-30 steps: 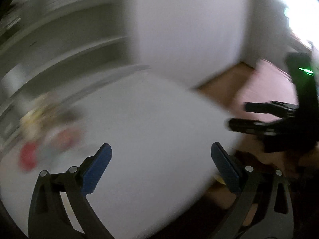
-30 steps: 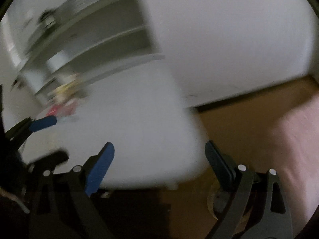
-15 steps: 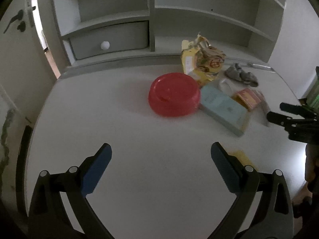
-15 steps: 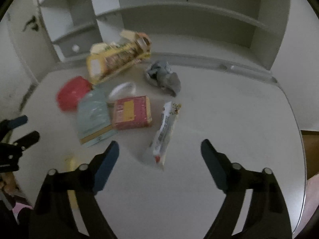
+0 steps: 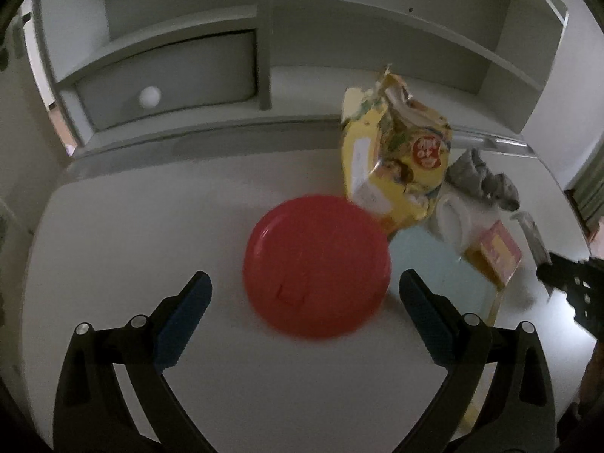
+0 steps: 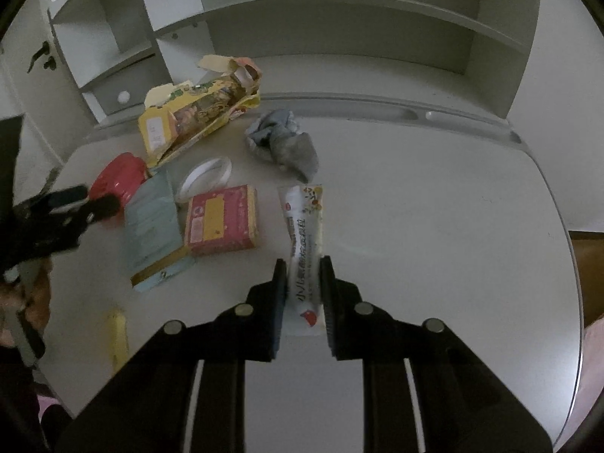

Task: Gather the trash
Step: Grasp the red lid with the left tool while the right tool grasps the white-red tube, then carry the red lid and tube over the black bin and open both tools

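Observation:
Trash lies on a white desk (image 6: 434, 204). My right gripper (image 6: 302, 268) is shut on a white sachet wrapper (image 6: 304, 222) that lies flat on the desk. My left gripper (image 5: 304, 288) is open, its jaws either side of the near rim of a red round lid (image 5: 316, 266). A torn yellow carton (image 5: 400, 166), also in the right wrist view (image 6: 196, 117), a pale blue box (image 6: 154, 226), a red and yellow box (image 6: 222, 219), a white ring (image 6: 205, 177) and a grey crumpled cloth (image 6: 283, 143) lie between them.
A white shelf unit (image 5: 264, 37) with a drawer (image 5: 170, 79) stands at the desk's back edge. A small yellow strip (image 6: 117, 334) lies near the front left edge. The desk's right edge (image 6: 570, 264) drops to a brown floor.
My right gripper moved down to the sachet wrapper and shut on it. My left gripper moved forward to the red lid and stayed open.

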`<action>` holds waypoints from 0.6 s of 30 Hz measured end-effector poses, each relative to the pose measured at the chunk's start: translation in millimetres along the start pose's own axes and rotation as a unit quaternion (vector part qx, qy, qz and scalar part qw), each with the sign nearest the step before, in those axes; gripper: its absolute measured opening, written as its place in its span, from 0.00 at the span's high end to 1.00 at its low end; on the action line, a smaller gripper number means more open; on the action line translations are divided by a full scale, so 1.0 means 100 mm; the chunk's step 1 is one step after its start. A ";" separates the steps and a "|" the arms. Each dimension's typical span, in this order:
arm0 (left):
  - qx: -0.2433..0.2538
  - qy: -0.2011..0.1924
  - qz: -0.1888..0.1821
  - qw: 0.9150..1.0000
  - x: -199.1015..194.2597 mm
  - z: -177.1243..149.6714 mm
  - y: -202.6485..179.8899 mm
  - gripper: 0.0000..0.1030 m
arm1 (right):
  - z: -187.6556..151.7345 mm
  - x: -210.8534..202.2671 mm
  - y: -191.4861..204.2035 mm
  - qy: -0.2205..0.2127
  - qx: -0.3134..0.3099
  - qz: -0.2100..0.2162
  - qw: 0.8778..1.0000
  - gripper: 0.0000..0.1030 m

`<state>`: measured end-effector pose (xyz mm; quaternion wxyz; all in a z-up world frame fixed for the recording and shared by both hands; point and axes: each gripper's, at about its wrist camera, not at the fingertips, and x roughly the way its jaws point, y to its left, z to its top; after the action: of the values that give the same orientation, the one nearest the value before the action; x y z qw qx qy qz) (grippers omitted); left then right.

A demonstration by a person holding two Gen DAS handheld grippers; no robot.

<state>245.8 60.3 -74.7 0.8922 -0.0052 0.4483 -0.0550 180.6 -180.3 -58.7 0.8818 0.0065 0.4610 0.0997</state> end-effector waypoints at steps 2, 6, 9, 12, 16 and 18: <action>-0.001 0.005 0.011 1.000 0.08 0.05 -0.01 0.06 | -0.02 -0.02 0.00 0.000 -0.003 0.004 1.000 0.82; -0.007 0.006 0.010 1.000 0.13 0.08 -0.01 0.07 | -0.09 -0.08 -0.03 -0.001 -0.005 0.008 1.000 0.82; -0.026 0.003 0.002 1.000 0.07 0.07 0.02 0.22 | -0.17 -0.18 -0.09 -0.007 -0.005 0.010 1.000 0.82; -0.020 -0.012 0.021 1.000 -0.10 0.04 -0.03 0.24 | -0.28 -0.38 -0.25 -0.020 0.011 0.010 1.000 0.82; 0.001 -0.031 0.004 1.000 -0.42 -0.05 -0.28 0.24 | -0.52 -0.72 -0.62 -0.040 0.043 -0.008 0.998 0.82; 0.023 -0.045 -0.005 0.999 -0.60 -0.10 -0.53 0.24 | -0.70 -0.91 -0.87 -0.048 0.067 -0.024 0.996 0.82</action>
<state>197.2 13.7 -29.8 0.9111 0.0110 0.4062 -0.0693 87.5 -287.9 -34.0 0.9026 0.0593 0.4237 0.0472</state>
